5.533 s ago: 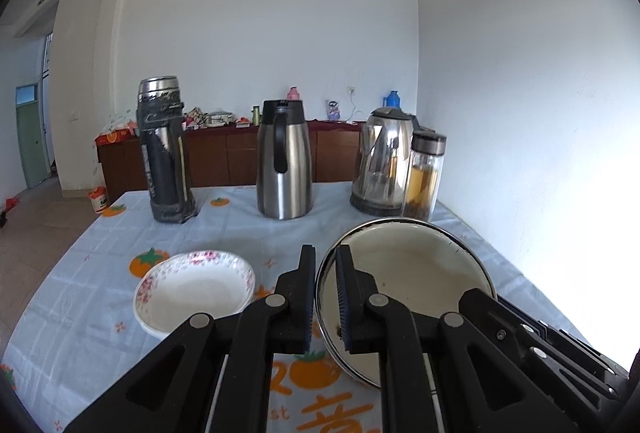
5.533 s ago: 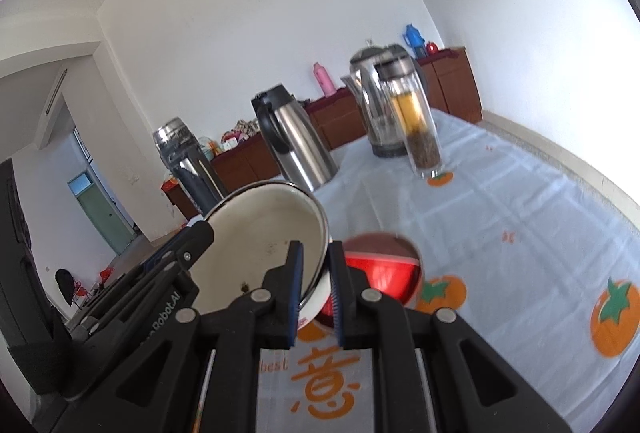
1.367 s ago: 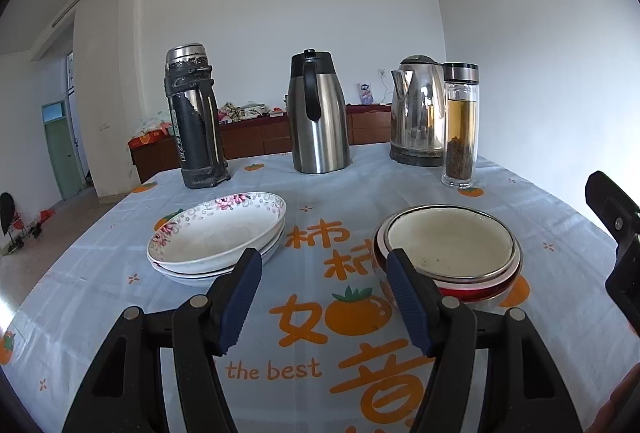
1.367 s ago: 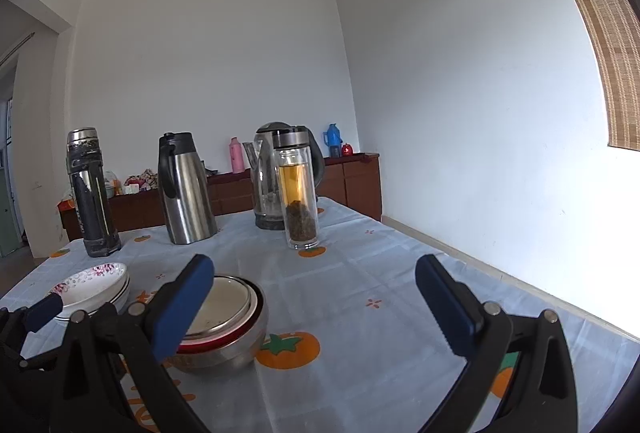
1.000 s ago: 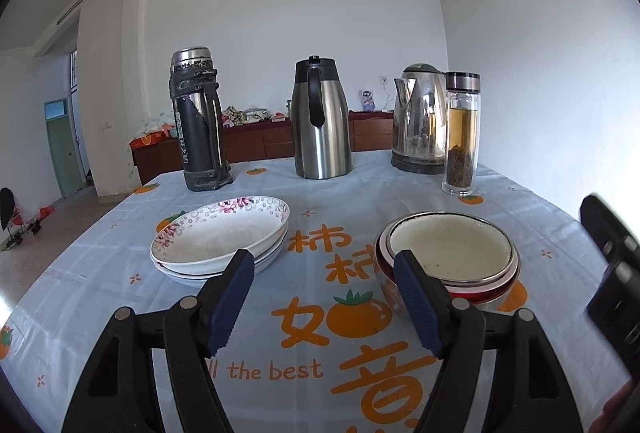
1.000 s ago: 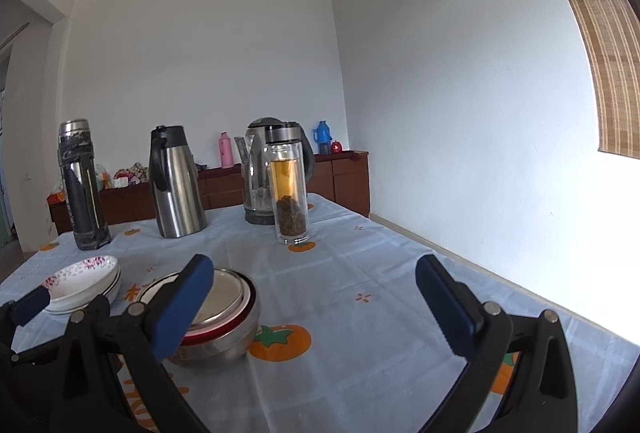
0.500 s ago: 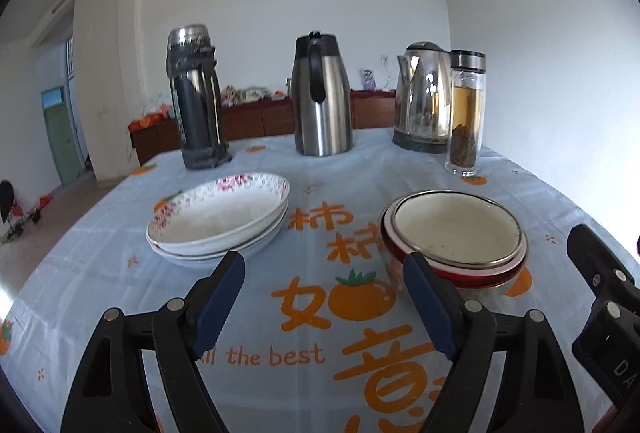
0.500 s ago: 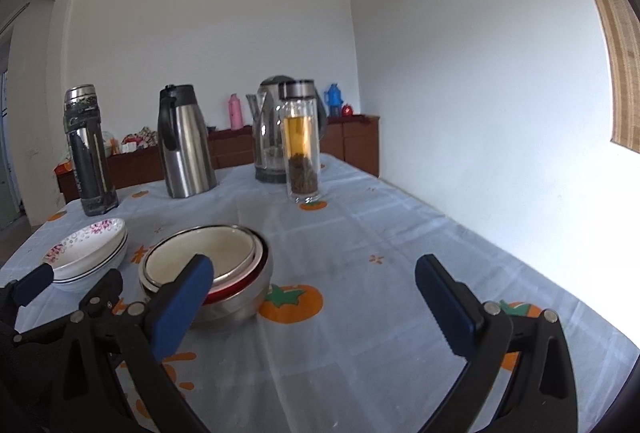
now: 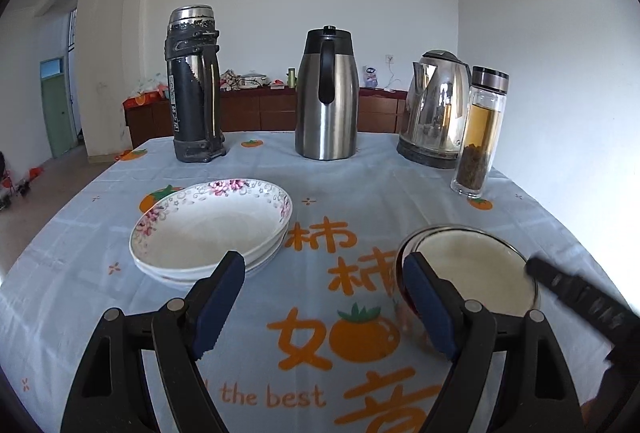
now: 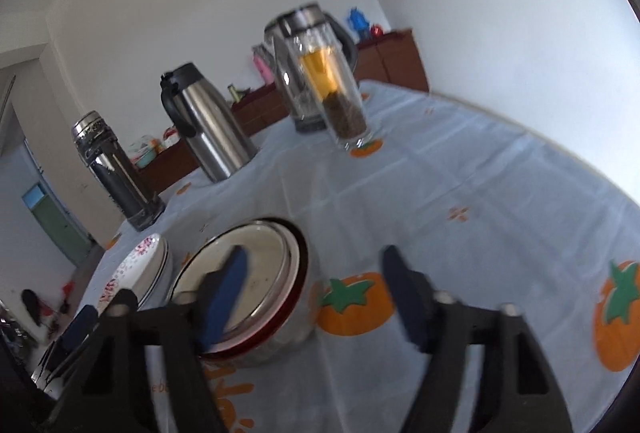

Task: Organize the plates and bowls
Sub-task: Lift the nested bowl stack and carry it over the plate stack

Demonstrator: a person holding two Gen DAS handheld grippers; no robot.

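Left tool (image 9: 324, 307): spread wide, nothing gripped.
Right tool (image 10: 316, 293): spread wide, nothing gripped; image blurred.
Plates (image 9: 212, 229): floral stack, worktop (image 9: 360, 173) left half; count unclear.
Bowls (image 9: 476, 269): cream bowl nested in red one, right half.
Right view only: bowls' red outer wall (image 10: 280, 329).
Vessels: four, far edge.

White plates (image 9: 208, 233) carry pink floral rims. The pale blue tablecloth (image 9: 360, 173) bears orange persimmons (green-leafed) and orange lettering.
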